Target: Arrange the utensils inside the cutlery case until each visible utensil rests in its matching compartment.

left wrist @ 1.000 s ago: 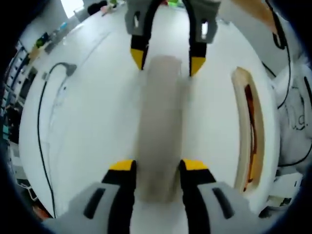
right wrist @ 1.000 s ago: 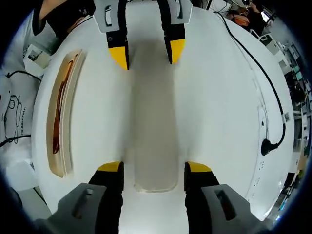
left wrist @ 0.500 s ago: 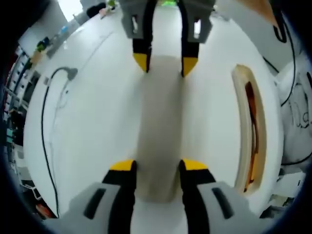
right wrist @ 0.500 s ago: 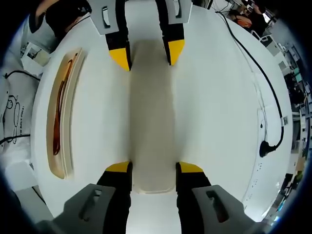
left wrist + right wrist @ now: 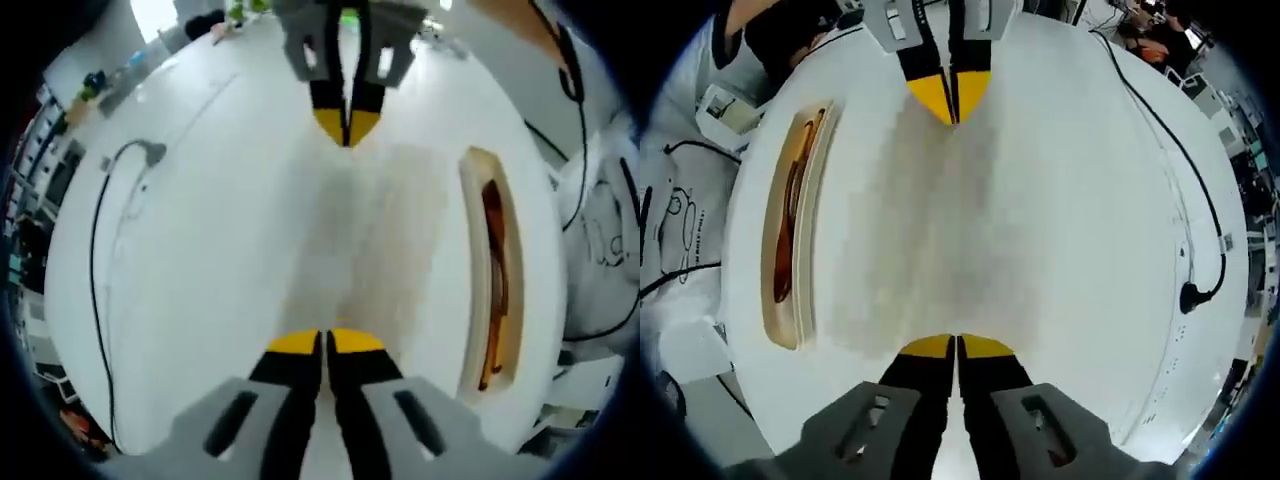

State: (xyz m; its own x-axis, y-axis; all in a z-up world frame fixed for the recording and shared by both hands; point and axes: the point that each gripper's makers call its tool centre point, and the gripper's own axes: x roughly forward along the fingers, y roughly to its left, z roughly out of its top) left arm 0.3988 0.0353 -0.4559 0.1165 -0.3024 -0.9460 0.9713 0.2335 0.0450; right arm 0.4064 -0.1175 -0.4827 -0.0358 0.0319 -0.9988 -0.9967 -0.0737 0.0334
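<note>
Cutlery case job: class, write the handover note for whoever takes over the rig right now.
Left gripper: jaws shut, nothing seen between them.
Right gripper: the same, facing the left one across the white table.
Pale patch between them: too blurred to identify.
Cutlery case: off to the side, brown utensils inside.
Done: cannot confirm any sorting.
Left: check that each utensil sits in its matching compartment.

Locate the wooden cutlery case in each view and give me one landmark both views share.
Left gripper view: the wooden cutlery case lies at the right side, a long narrow tray on the white table, with an orange-brown utensil inside.
Right gripper view: the same case lies at the left side.
Shared landmark: the black cable, on the far side from the case.
</note>
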